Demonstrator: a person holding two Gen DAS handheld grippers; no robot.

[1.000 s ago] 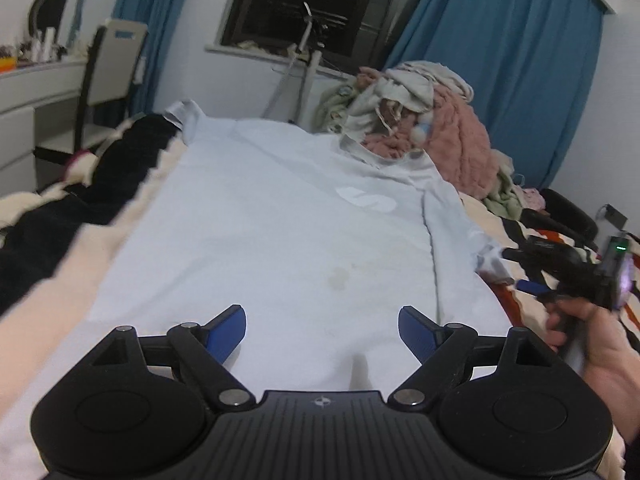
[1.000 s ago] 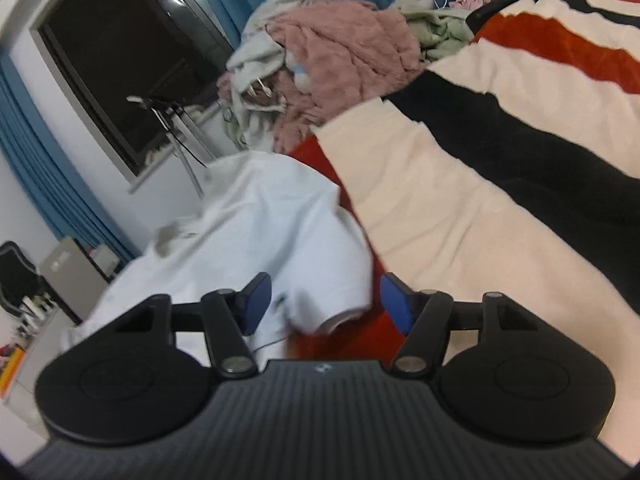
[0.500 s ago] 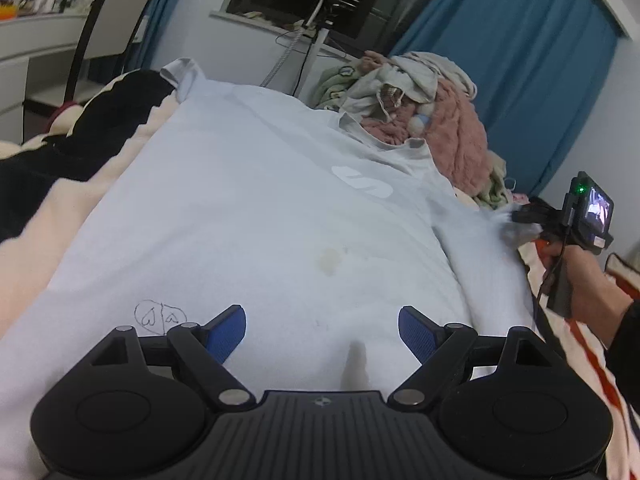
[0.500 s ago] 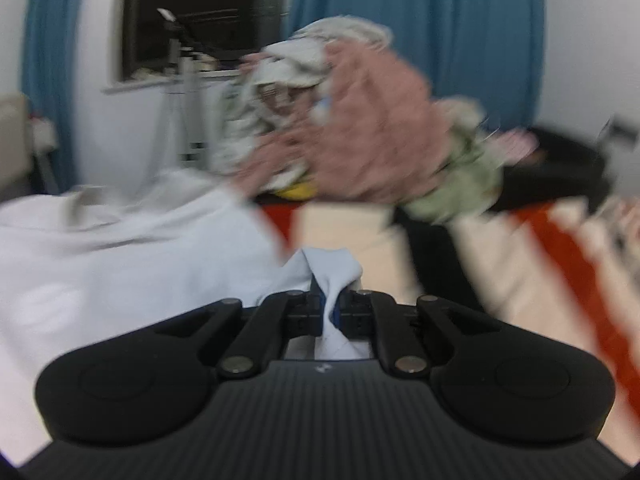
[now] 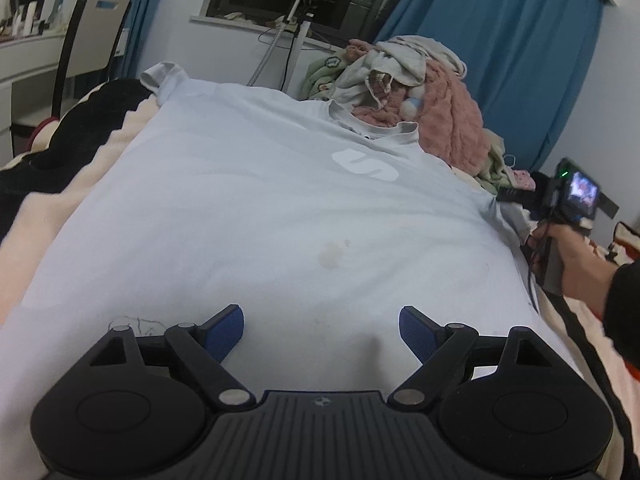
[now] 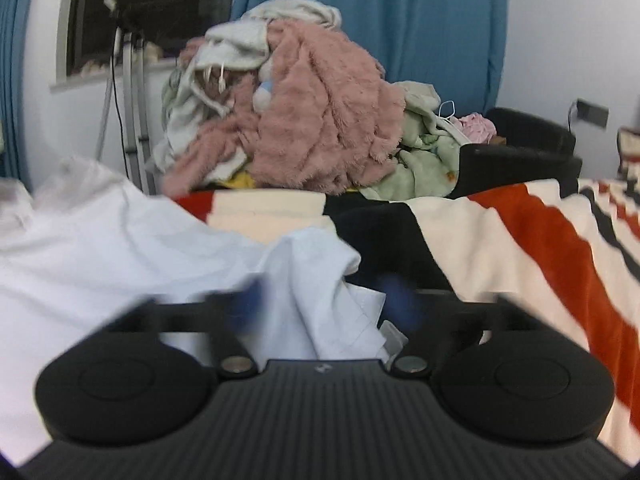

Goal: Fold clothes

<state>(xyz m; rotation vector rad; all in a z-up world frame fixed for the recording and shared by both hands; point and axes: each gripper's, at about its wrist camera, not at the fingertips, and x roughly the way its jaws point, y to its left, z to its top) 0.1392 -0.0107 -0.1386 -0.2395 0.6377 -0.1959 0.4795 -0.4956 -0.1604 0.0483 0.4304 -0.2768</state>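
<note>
A pale blue T-shirt [image 5: 248,216] lies spread flat on the bed, with a white logo on the chest and a small stain mid-body. My left gripper [image 5: 322,332] hovers open just above its hem, nothing between the blue pads [image 5: 226,330]. In the right wrist view the shirt's right sleeve [image 6: 320,276] lies bunched between the blurred fingers of my right gripper [image 6: 322,304], whose jaws are opening and no longer pinch the cloth. In the left wrist view the right gripper [image 5: 508,196] sits at that sleeve, held by a hand [image 5: 576,256].
A heap of clothes with a pink fleece [image 6: 320,120] is piled at the bed's far end. A red, black and cream striped blanket [image 6: 540,248] covers the bed. A chair [image 5: 92,36] and a white desk stand far left, and a tripod [image 5: 296,28] stands by the window.
The right gripper shut on the sleeve, pulled it outward to the right so it unfolded, and now has its jaws apart. The left gripper sank slightly toward the hem.
</note>
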